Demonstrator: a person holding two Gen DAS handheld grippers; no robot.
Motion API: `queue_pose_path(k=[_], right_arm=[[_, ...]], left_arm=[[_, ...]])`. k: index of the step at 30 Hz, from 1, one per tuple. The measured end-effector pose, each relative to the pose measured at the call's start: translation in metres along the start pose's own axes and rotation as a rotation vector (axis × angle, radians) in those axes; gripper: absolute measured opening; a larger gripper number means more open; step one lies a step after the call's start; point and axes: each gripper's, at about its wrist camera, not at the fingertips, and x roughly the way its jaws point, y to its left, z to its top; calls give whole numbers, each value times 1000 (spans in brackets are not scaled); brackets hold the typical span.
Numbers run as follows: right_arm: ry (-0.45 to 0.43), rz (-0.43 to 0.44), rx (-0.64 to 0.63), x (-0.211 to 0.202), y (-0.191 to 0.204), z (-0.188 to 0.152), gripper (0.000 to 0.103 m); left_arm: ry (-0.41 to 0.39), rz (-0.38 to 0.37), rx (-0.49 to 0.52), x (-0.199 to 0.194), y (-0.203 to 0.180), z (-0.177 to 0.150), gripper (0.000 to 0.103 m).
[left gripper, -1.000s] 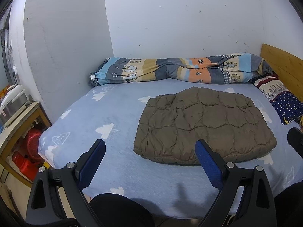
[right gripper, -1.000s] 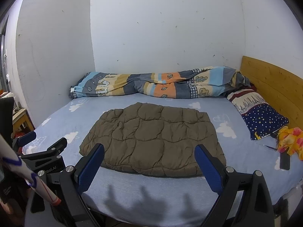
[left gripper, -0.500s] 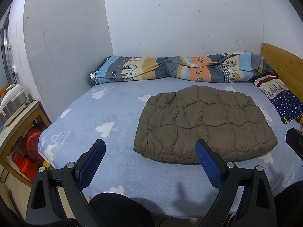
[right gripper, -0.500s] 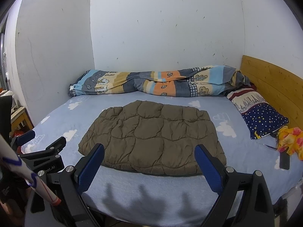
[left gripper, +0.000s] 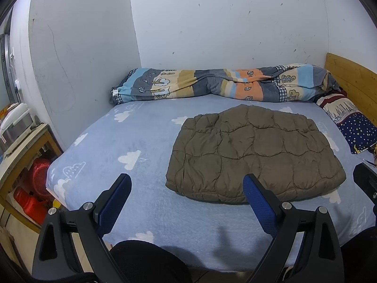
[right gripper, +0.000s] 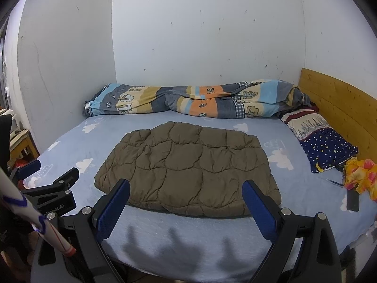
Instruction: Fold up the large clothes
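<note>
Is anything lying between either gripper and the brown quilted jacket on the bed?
Nothing visible. Only bare blue sheet lies between the open right gripper and the jacket; likewise for the open left gripper, with the jacket ahead to its right. The pillow sits off to the side.

The near edge of the brown quilted jacket (right gripper: 186, 167) is partly covered by the right gripper's fingers (right gripper: 258, 208), the pillow (left gripper: 358, 127) and the black object (left gripper: 365, 184) are cut off by the left wrist view's right edge, and the red items (left gripper: 35, 188) are half hidden under the shelf (left gripper: 26, 146).
</note>
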Motion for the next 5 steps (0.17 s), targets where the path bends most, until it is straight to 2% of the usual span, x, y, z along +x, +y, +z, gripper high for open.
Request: queue_pose_path(k=[3, 5], right_arm=[[5, 0, -1, 4, -1, 0, 98], [11, 2, 0, 9, -2, -1, 98]], left_arm=[[1, -5, -21, 3, 1, -2, 95], [-33, -52, -45, 6, 7, -2, 95]])
